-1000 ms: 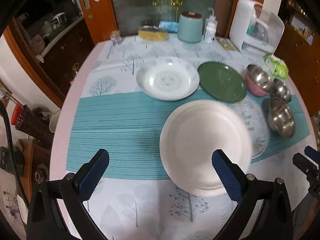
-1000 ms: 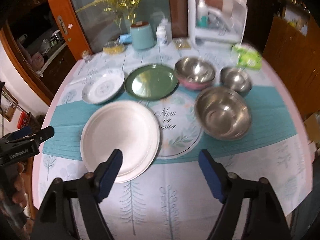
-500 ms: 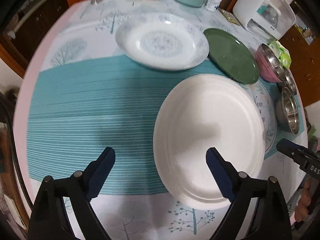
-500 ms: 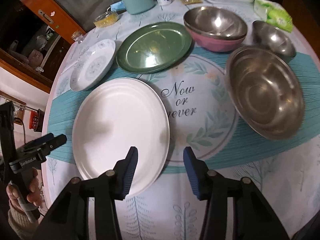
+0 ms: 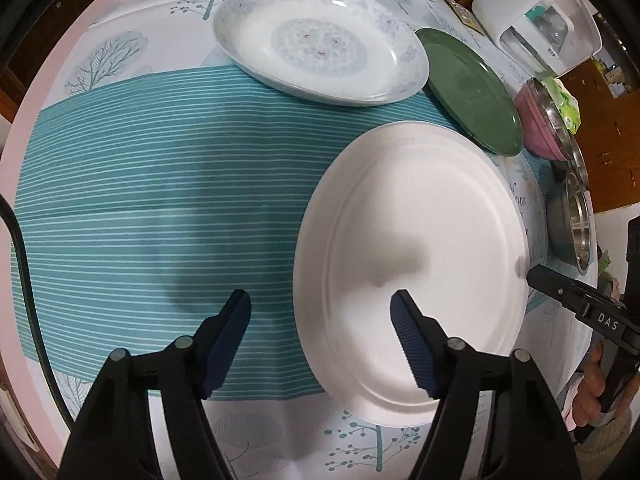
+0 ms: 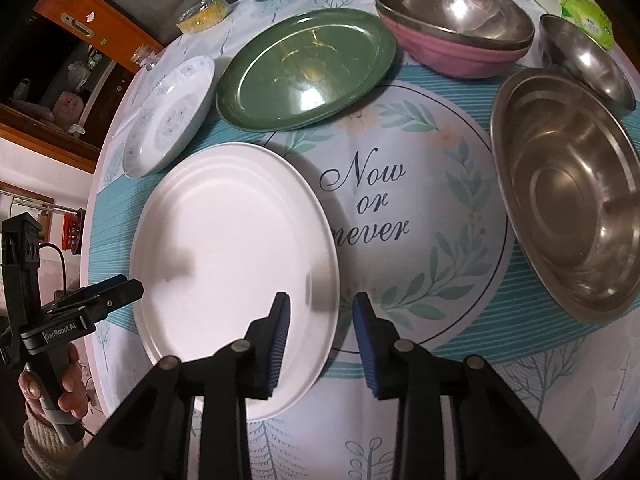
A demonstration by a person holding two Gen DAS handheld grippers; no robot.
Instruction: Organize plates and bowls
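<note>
The round table wears a cloth with a blue striped band, and the big white plate lies flat on it near the front edge. All other things sit around this white plate. To its right is a round mat with the words "Now or never", and the plate's right rim covers a bit of that mat. Past the mat sits the big steel bowl, well apart from the white plate. Behind the white plate is the green plate, with its rim very near the white rim. Behind and to the left is the flower plate, with a small strip of cloth between the two. Farther back on the right, a steel bowl rests inside a pink bowl, and a small steel bowl sits beside them. The striped cloth to the left of the white plate has nothing on it, so there is lots of room on that side. The left gripper hangs low over the plate's left rim, with its jaws wide apart, one over the cloth and one over the plate. The right gripper hangs low over the plate's right rim, with its jaws a little apart and holding nothing.
</note>
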